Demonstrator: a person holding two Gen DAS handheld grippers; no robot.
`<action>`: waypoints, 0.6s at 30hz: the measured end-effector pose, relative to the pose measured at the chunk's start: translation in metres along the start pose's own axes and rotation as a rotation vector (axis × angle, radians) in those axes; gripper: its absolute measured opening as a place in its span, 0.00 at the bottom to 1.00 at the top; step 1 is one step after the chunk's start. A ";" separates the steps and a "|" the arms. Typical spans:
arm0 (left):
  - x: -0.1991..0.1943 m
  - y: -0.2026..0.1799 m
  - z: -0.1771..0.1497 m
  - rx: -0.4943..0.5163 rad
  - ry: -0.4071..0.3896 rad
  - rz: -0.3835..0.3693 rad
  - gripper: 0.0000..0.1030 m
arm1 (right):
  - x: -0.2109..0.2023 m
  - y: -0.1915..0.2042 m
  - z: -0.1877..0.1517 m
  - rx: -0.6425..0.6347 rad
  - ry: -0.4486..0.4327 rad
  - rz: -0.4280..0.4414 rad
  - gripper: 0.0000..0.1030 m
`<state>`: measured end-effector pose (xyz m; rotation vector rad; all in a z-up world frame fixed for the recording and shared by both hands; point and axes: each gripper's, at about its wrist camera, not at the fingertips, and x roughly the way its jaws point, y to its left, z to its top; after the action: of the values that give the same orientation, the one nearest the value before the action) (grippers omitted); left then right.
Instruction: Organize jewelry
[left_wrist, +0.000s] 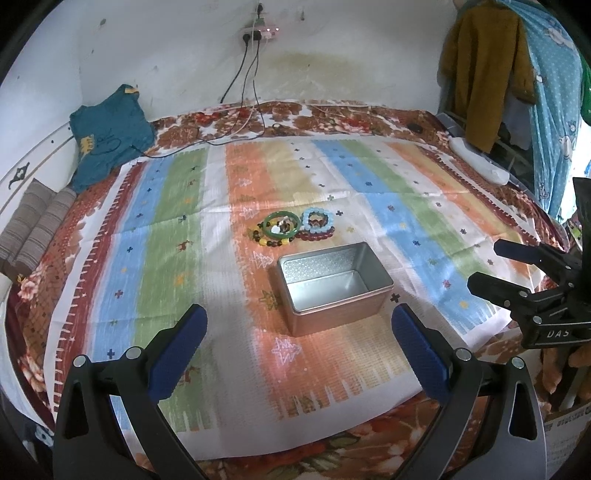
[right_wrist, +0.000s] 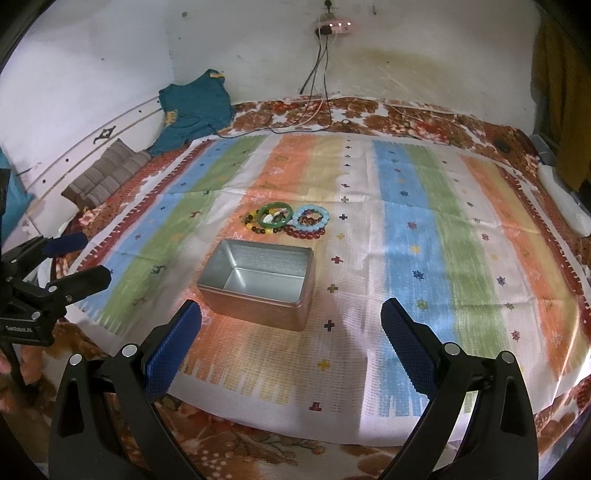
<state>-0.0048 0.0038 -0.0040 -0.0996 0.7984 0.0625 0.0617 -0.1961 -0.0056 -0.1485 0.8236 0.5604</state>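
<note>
An open, empty silver tin box (left_wrist: 334, 286) (right_wrist: 258, 282) stands on the striped cloth. Just behind it lies a pile of bracelets: a green bangle (left_wrist: 281, 224) (right_wrist: 274, 216), a light blue beaded bracelet (left_wrist: 318, 220) (right_wrist: 311, 217), a dark red beaded one (left_wrist: 317, 235) (right_wrist: 303, 233) and a yellow-and-brown beaded one (left_wrist: 267, 240) (right_wrist: 255, 226). My left gripper (left_wrist: 299, 317) is open and empty, in front of the box. My right gripper (right_wrist: 291, 314) is open and empty, in front of the box and to its right. Each gripper shows at the edge of the other's view (left_wrist: 517, 273) (right_wrist: 70, 258).
The striped cloth (left_wrist: 177, 258) (right_wrist: 424, 240) covers a floral bedspread (left_wrist: 314, 118). A teal garment (left_wrist: 110, 133) (right_wrist: 195, 107) and striped pillow (left_wrist: 33, 218) (right_wrist: 107, 177) lie at back left. Cables (left_wrist: 243, 122) run from a wall socket. A white object (left_wrist: 480, 162) lies at the right edge.
</note>
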 end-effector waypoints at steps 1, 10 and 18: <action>0.000 0.001 -0.001 -0.001 0.002 0.001 0.95 | 0.000 0.000 0.000 0.001 0.001 -0.003 0.96; 0.001 -0.002 0.004 -0.002 0.009 0.003 0.95 | 0.002 0.000 0.001 0.001 0.006 -0.007 0.96; 0.002 -0.002 0.004 -0.003 0.010 0.002 0.95 | 0.001 0.000 0.000 0.000 0.005 -0.008 0.96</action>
<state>-0.0008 0.0027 -0.0026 -0.1020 0.8084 0.0656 0.0627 -0.1957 -0.0067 -0.1526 0.8273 0.5527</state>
